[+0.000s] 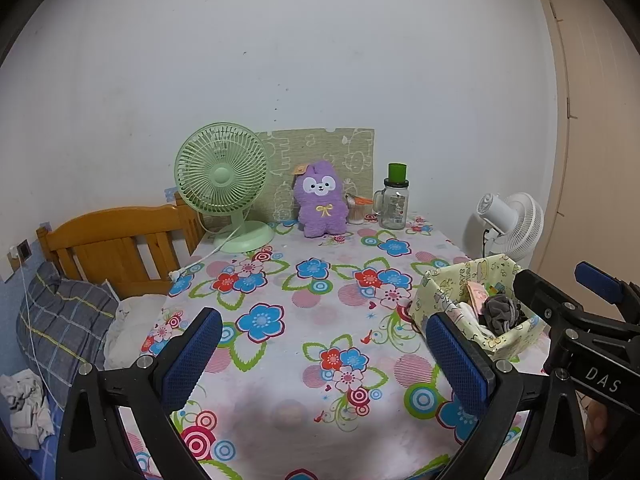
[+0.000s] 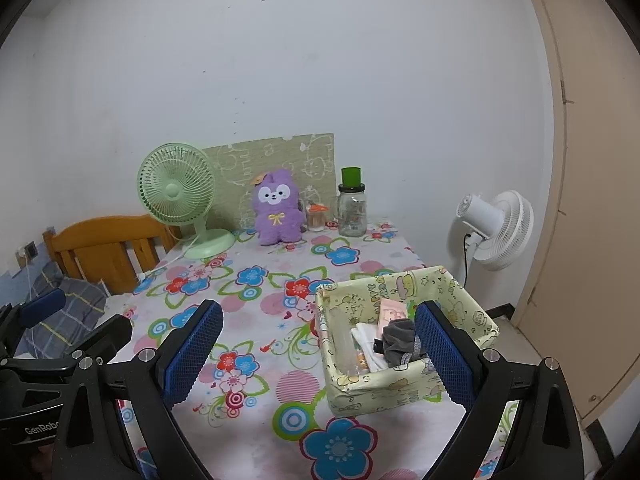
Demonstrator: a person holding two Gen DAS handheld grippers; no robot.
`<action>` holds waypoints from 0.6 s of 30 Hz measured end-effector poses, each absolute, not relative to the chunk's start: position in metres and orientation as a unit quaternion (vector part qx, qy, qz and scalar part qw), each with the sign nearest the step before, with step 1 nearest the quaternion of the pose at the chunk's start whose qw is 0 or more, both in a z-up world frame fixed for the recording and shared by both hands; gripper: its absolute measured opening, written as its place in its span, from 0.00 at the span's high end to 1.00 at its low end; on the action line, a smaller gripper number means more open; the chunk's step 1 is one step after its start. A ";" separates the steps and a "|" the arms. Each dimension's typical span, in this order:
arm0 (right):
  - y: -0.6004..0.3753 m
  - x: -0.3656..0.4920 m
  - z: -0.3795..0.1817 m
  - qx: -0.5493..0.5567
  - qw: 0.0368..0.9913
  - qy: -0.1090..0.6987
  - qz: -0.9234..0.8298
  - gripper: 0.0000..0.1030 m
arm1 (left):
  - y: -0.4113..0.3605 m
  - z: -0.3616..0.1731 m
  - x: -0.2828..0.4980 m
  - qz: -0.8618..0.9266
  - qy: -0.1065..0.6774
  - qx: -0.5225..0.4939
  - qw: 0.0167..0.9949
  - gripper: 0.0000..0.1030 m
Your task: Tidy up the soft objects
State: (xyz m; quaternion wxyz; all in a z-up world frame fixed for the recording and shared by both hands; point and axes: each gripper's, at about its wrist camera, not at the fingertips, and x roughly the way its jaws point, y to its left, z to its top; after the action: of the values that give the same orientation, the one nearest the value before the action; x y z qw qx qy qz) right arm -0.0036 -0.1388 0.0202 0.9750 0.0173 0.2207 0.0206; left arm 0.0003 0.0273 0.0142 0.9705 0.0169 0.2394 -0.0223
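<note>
Both grippers' fingers (image 1: 192, 360) (image 2: 444, 356) gape wide, holding nothing.

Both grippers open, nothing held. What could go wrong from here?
1. Reaching for the purple plush toy could knock the glass jar or green desk fan that flank it.
2. The fabric basket sits near the table edge; pushing items in might shove it off.

"DAS" on the right claw (image 1: 596, 292) body; "GenRobo", cut off, on the left claw (image 2: 52, 308) body.
</note>
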 end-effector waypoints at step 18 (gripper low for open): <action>-0.142 -0.004 0.020 0.016 0.976 0.217 0.017 0.05 | 0.025 0.015 0.002 -0.022 0.239 0.018 0.971 0.00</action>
State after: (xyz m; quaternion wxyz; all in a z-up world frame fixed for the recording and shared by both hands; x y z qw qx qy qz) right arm -0.0045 -0.1423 0.0203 0.9759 0.0156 0.2170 0.0165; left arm 0.0018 0.0248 0.0150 0.9707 0.0178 0.2385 -0.0223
